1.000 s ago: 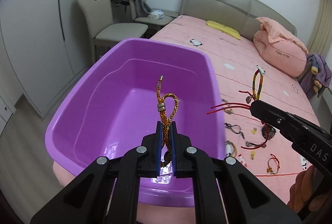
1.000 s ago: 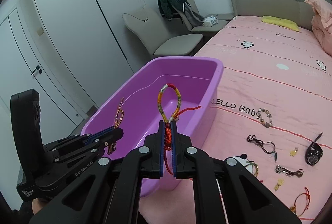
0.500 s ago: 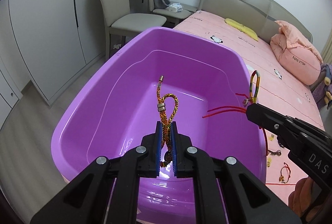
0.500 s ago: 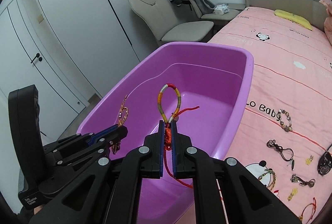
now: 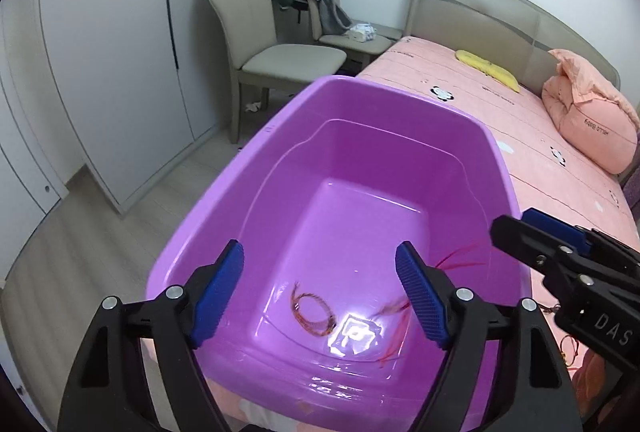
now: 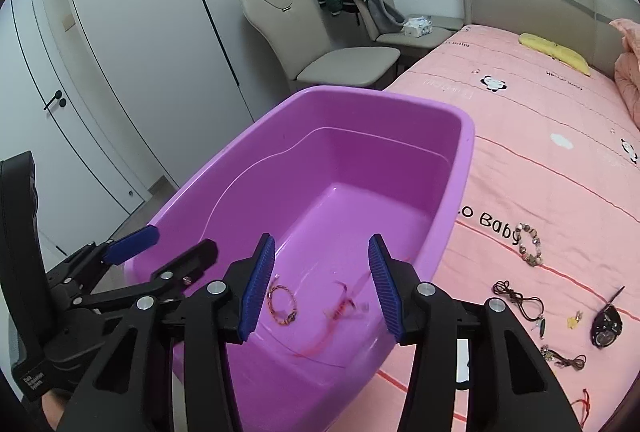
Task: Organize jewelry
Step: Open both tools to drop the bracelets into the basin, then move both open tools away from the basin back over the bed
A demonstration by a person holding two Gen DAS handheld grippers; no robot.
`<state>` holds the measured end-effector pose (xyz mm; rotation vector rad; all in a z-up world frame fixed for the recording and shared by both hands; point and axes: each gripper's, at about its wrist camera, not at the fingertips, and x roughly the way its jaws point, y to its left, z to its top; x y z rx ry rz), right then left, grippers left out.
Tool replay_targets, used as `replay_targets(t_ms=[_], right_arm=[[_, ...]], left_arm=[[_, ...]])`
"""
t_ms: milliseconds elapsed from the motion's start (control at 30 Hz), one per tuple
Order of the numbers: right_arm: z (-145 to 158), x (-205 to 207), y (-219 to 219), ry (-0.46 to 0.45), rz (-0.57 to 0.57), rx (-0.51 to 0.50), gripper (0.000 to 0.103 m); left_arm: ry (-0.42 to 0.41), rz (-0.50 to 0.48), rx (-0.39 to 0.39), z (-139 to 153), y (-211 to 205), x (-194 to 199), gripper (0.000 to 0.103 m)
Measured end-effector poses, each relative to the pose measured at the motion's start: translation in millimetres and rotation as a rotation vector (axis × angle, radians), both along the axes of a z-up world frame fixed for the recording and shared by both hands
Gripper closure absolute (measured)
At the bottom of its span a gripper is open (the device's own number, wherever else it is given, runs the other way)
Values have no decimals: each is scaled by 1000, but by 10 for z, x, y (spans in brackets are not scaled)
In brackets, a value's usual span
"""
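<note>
While both grippers' jaws are opening, empty, over the purple tub (image 6: 466, 136), "Baby" (image 6: 498, 226) reads on the pink bedsheet (image 6: 552, 136)

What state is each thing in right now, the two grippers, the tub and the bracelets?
Left gripper: jaws opening, nothing between them.
Right gripper: jaws opening, nothing between them.
Purple tub: upright on the bed.
Braided bracelet: lying on the tub floor.
Red cord bracelet: blurred, inside the tub.
Beaded bracelet: lying on the bed.
</note>
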<state>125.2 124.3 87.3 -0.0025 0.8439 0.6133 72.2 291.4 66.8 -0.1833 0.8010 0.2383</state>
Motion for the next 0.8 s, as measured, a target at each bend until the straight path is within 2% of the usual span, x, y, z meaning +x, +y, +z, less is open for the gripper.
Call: replay_targets(t_ms=[433, 533, 800], right_arm=[[43, -73, -154, -1, -10, 9, 55], [48, -94, -188, 1, -14, 11, 53], [54, -179, -313, -8, -40, 16, 50]], left_arm=[[9, 28, -9, 57, 6, -79, 24], [10, 36, -2, 62, -22, -95, 19], [8, 40, 8, 102, -101, -191, 14]])
